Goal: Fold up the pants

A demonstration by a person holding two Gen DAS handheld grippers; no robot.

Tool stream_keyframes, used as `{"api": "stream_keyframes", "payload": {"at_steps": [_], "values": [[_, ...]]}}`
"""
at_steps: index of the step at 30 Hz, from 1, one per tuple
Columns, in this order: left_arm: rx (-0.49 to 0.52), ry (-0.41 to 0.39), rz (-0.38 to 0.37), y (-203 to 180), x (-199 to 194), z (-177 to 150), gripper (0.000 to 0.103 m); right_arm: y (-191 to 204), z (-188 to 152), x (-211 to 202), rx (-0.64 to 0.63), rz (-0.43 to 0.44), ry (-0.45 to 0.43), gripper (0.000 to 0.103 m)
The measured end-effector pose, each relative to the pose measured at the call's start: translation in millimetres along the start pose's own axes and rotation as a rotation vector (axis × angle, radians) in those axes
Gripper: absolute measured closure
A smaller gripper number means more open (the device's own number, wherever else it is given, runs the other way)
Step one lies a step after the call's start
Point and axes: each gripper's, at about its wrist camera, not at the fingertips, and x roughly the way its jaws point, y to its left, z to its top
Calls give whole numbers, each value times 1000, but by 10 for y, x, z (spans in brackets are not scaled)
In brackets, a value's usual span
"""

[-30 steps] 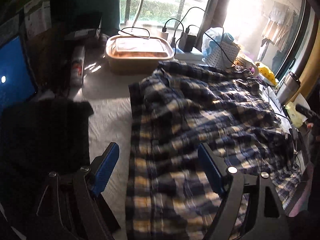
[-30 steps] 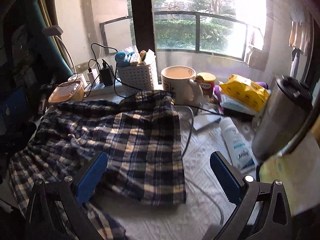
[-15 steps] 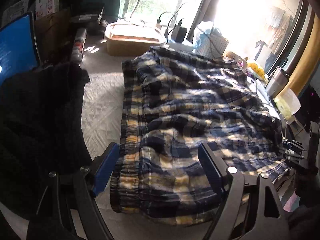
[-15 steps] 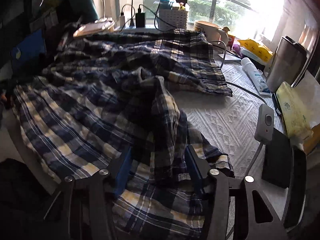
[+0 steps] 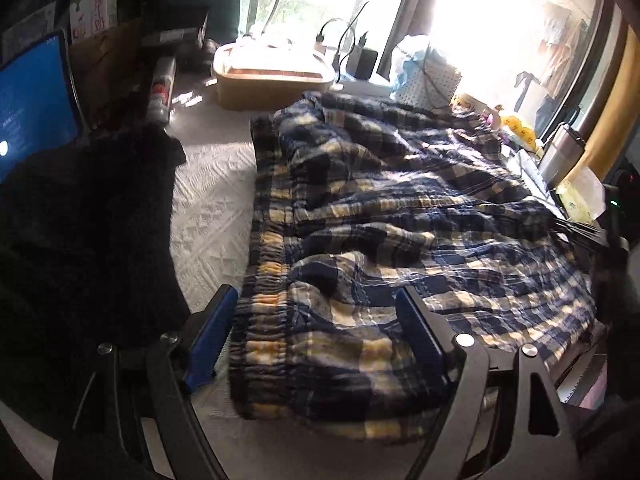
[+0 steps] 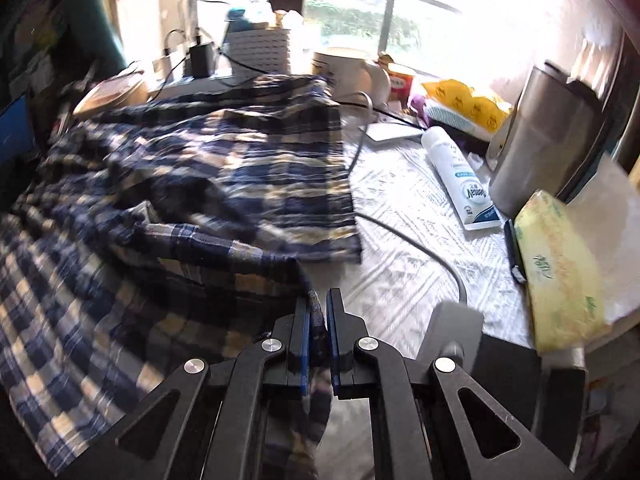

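Note:
Blue, white and yellow plaid pants lie spread and rumpled across a white textured table cover. In the left wrist view my left gripper stands open, its blue pads on either side of the elastic waistband corner without pressing it. In the right wrist view my right gripper is closing, its jaws nearly together and pinching a fold of the plaid pants at a leg hem. The cloth rises in a ridge toward the pinch.
A dark garment and a blue screen lie to the left. A tan lidded box, white basket, mug, steel tumbler, white tube, tissue pack and grey cable crowd the table's far and right sides.
My right gripper went from wide open to nearly closed on a fold of the pants and swung toward the hem. The left gripper came forward over the waistband, still open.

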Motion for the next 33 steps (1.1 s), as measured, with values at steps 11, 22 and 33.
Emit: {"api": "stream_keyframes", "payload": {"at_steps": [11,22,33], "values": [[15,-56,-79,87,-276,-203,22,-92,-107,-550,19,-14,-138,0],[164,-101,-93,-101,-366,-416,22,70,-881,-1098,104,-66,-113,0],[199,-189,-74,-170,-470,-601,22,390,-1234,-1274,113,-65,-149,8]]}}
